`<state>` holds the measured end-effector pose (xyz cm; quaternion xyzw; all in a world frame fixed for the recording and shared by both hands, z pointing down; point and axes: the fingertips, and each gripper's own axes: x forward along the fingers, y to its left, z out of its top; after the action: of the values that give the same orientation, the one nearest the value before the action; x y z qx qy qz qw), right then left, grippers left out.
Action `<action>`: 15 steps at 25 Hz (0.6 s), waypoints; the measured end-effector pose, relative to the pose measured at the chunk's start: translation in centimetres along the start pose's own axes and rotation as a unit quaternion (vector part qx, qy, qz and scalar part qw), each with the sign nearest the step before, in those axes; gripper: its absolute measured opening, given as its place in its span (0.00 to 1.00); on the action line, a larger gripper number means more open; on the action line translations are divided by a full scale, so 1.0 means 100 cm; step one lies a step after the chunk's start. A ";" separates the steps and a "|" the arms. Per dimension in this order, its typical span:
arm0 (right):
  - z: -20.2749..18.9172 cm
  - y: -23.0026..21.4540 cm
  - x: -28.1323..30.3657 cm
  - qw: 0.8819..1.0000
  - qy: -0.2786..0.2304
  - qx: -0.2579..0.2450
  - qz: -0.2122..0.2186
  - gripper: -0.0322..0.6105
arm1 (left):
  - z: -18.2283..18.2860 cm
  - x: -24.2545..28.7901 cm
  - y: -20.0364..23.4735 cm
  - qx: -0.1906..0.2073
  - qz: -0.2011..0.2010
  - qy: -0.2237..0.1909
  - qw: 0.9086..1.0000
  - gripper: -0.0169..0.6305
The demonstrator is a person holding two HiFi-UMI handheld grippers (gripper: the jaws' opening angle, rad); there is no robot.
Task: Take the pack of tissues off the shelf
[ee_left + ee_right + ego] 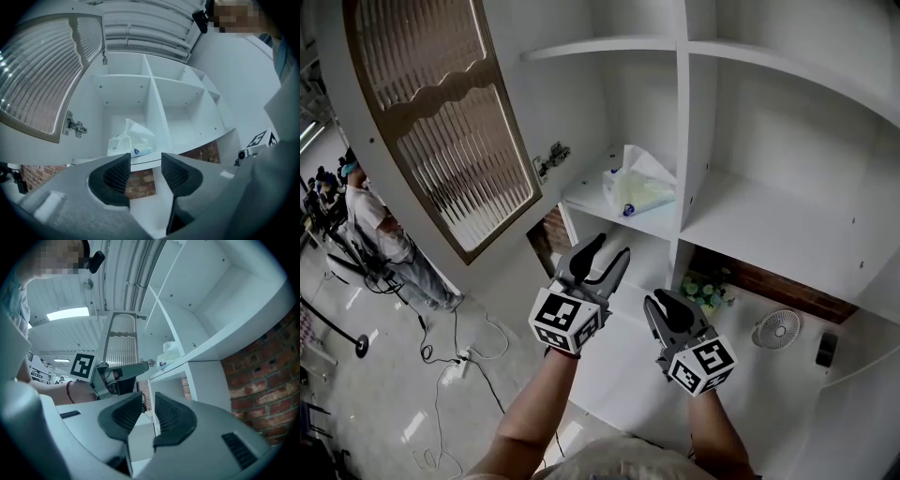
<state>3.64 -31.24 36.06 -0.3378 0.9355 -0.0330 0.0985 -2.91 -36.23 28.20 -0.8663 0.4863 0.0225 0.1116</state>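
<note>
Left gripper point(611, 247): jaws wide, nothing between.
Right gripper point(664, 298): jaws narrowly apart, nothing between.
Pack of tissues point(639, 187): on shelf point(591, 202), 12 o'clock from left gripper, untouched.

In view are one pack of tissues point(639, 187) at upper centre, two grippers at lower centre, the left gripper point(611, 249) and the right gripper point(664, 299), one ribbed-glass cabinet door point(450, 122) at upper left, and one small white fan point(779, 329) and one green plant point(705, 291) at lower right.
</note>
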 end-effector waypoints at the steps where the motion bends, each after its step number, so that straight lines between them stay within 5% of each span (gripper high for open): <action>1: -0.001 -0.001 0.000 1.000 0.000 0.001 0.000 0.17 | 0.002 0.002 0.001 0.004 0.001 0.000 1.000 0.32; 15: -0.006 -0.006 0.001 1.000 0.003 0.008 -0.003 0.17 | 0.013 0.026 0.016 0.027 0.025 0.000 0.999 0.32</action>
<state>3.84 -31.75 36.71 -0.3400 0.9343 -0.0415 0.0986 -2.79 -38.92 26.33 -0.8506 0.5083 0.0120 0.1345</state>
